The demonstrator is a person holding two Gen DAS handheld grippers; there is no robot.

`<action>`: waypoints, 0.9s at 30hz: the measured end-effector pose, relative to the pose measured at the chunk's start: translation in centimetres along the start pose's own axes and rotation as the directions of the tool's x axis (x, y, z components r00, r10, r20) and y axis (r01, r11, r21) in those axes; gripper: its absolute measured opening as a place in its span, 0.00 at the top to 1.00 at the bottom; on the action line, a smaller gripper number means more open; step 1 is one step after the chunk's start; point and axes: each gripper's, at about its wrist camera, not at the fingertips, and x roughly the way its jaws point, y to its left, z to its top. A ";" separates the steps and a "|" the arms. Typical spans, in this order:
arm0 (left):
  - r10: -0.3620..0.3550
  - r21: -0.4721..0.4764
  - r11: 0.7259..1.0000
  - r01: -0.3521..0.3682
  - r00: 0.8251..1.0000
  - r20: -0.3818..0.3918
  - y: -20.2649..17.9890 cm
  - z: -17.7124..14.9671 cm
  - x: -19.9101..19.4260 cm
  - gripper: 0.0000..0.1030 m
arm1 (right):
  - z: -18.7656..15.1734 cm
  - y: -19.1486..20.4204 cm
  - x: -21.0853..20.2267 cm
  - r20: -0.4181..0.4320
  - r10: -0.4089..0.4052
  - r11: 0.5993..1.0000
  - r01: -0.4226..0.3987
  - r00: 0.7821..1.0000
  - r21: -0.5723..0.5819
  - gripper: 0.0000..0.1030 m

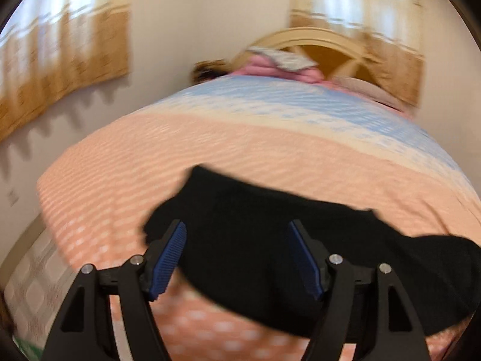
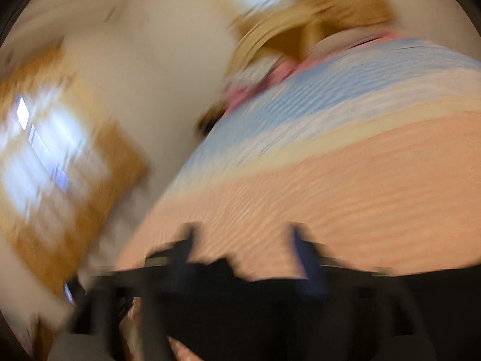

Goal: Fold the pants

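Note:
Black pants (image 1: pixel 270 240) lie bunched on the peach part of the bedspread (image 1: pixel 150 156), reaching to the right edge of the left wrist view. My left gripper (image 1: pixel 237 231) is open, its blue pads (image 1: pixel 168 258) wide apart just above the near left part of the pants, holding nothing. The right wrist view is heavily motion-blurred. My right gripper (image 2: pixel 242 234) looks open, with the pants (image 2: pixel 270 307) as a dark mass below and between its fingers and peach bedspread (image 2: pixel 360 186) beyond.
The bed has a blue band (image 1: pixel 285 102) farther up, pink bedding (image 1: pixel 270 69) and a wooden headboard (image 1: pixel 324 42) at the far end. A cream wall with tan curtains (image 1: pixel 60 60) runs along the bed's left side. Patterned floor (image 1: pixel 33 285) shows lower left.

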 end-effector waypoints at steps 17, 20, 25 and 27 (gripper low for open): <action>-0.242 0.209 0.943 0.259 0.965 -0.104 -13.8 -2.6 -1.0 0.29 | 0.5 -27.0 -22.7 -0.109 -0.630 0.711 0.628 0.769 0.315 0.23; -0.237 0.211 0.943 0.257 0.965 -0.116 -14.1 -3.0 -1.2 0.29 | 0.4 -26.8 -21.1 -0.137 -0.656 0.717 0.670 0.742 0.195 0.24; -0.250 0.204 0.939 0.277 0.957 -0.146 -14.3 -3.7 -1.1 0.29 | -0.4 -27.2 -19.2 -0.207 -0.653 0.730 0.678 0.728 0.082 0.32; -0.254 0.198 0.939 0.281 0.955 -0.150 -14.2 -3.8 -1.2 0.29 | -0.3 -27.7 -19.0 -0.218 -0.637 0.742 0.664 0.740 0.087 0.32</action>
